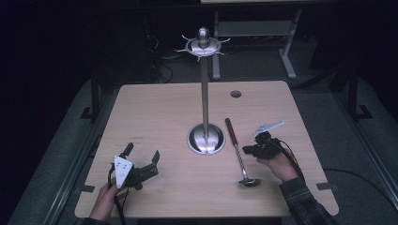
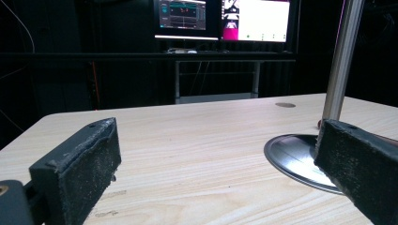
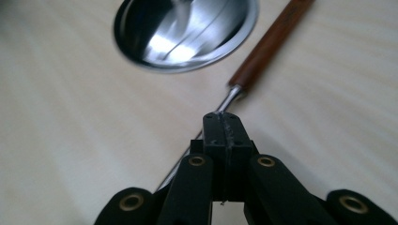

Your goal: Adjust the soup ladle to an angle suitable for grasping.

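In the high view, your left gripper (image 1: pixel 142 157) rests low on the near left part of the wooden table (image 1: pixel 155 112), and its two jaws stand wide apart with only bare wood between them. Ahead of those jaws and to their right stands the metal stand (image 1: pixel 205 93), with a round base, an upright pole and a ring of hooks at the top. Your right gripper (image 1: pixel 248 149) is held in your right hand (image 1: pixel 278 165) at the right side of the table, and its jaws point toward the ladle (image 1: pixel 239 154), which lies flat just beside the base of the stand, the wooden handle far from you and the bowl near you. In the left gripper view, the two black jaws are open wide; the left gripper (image 2: pixel 216 164) has bare table between its pads, and the base and pole of the stand (image 2: pixel 339 70) rise just behind the right jaw. Far behind the table, lit monitors (image 2: pixel 225 18) are seen. In the right gripper view, the jaws of the right gripper (image 3: pixel 224 136) are pressed together with nothing between them. The thin metal shaft of the ladle (image 3: pixel 272 42) passes just under the jaw tips, its wooden handle runs ahead of them to the upper right, and the shiny base of the stand (image 3: pixel 185 30) lies ahead to the left.
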`<state>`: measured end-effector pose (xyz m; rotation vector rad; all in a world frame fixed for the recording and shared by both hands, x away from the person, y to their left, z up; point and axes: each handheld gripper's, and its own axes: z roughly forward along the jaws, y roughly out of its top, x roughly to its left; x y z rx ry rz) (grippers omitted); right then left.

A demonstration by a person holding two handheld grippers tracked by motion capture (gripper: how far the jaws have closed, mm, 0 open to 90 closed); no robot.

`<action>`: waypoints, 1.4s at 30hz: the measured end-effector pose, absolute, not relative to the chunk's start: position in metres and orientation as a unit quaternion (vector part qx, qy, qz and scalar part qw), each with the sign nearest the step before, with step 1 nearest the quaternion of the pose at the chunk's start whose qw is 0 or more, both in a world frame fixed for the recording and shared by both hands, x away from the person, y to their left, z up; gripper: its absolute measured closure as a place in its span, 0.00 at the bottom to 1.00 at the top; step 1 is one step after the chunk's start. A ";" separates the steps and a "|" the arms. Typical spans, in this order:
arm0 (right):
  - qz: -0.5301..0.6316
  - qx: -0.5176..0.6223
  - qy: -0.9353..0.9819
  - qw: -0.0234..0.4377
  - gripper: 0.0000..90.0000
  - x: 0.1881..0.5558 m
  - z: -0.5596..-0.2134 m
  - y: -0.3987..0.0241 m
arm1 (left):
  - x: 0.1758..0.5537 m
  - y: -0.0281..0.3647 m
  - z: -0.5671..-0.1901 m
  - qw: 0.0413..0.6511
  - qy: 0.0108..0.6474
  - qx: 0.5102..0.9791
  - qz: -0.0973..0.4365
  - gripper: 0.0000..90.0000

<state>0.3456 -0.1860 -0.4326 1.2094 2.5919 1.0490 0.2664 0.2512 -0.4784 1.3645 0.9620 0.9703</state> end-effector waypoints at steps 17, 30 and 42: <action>0.262 0.357 0.896 -0.009 1.00 0.316 -0.439 -0.154 | 0.267 0.251 -0.478 0.572 0.410 0.578 0.412 0.00; 0.245 0.357 0.901 -0.011 1.00 0.317 -0.445 -0.152 | 0.266 0.251 -0.478 0.572 0.411 0.578 0.412 0.00; 0.234 0.358 0.904 -0.011 1.00 0.318 -0.446 -0.152 | 0.267 0.251 -0.478 0.572 0.411 0.578 0.412 0.00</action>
